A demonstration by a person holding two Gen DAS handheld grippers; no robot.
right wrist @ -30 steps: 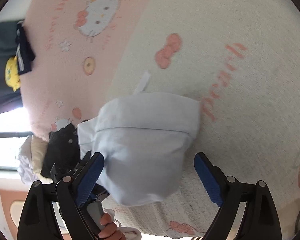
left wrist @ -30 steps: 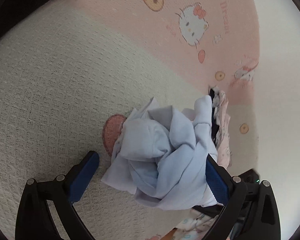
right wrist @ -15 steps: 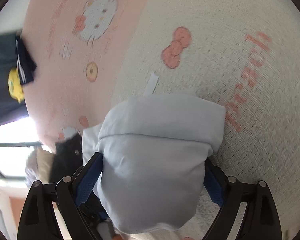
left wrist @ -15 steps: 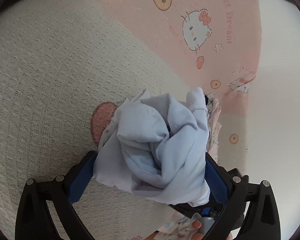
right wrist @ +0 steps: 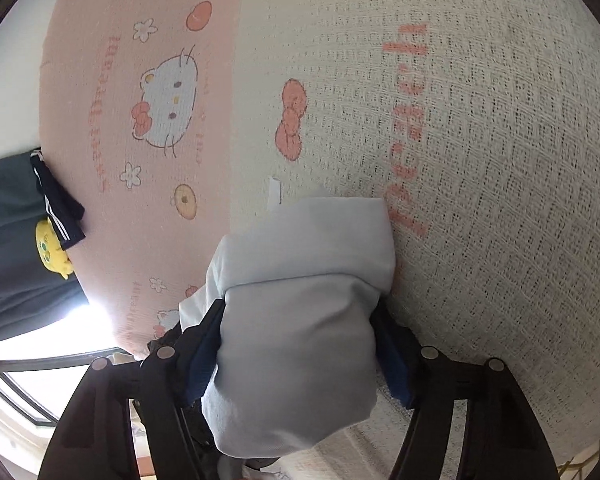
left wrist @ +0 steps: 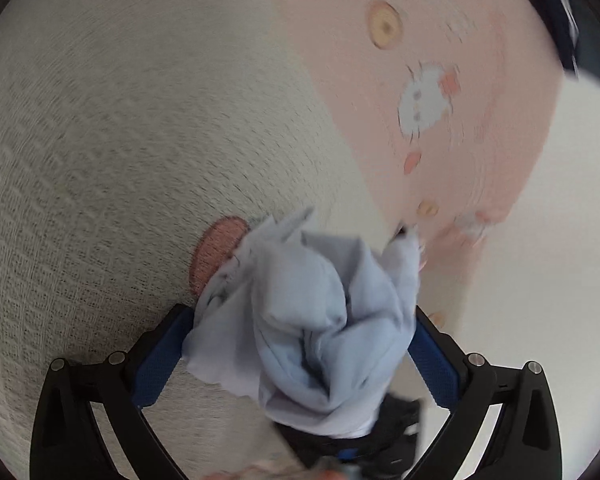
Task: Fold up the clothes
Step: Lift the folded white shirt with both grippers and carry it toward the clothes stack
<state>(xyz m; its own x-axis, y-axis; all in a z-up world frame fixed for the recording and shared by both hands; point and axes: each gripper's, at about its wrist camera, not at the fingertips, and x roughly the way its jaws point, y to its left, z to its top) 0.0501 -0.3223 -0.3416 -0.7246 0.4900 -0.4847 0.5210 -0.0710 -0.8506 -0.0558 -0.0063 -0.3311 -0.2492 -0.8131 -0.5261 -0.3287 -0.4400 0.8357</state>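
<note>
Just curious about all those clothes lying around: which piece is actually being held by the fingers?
The pale blue garment: both pairs of blue-padded fingers press against it. The dark garment with white stripes lies untouched on the pink blanket's far edge.

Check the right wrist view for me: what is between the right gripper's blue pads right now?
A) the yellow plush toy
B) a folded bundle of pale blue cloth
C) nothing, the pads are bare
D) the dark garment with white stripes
B: the right gripper has its blue pads pressed against both sides of the pale blue garment, folded into a smooth bundle above the cream waffle-weave blanket.
</note>
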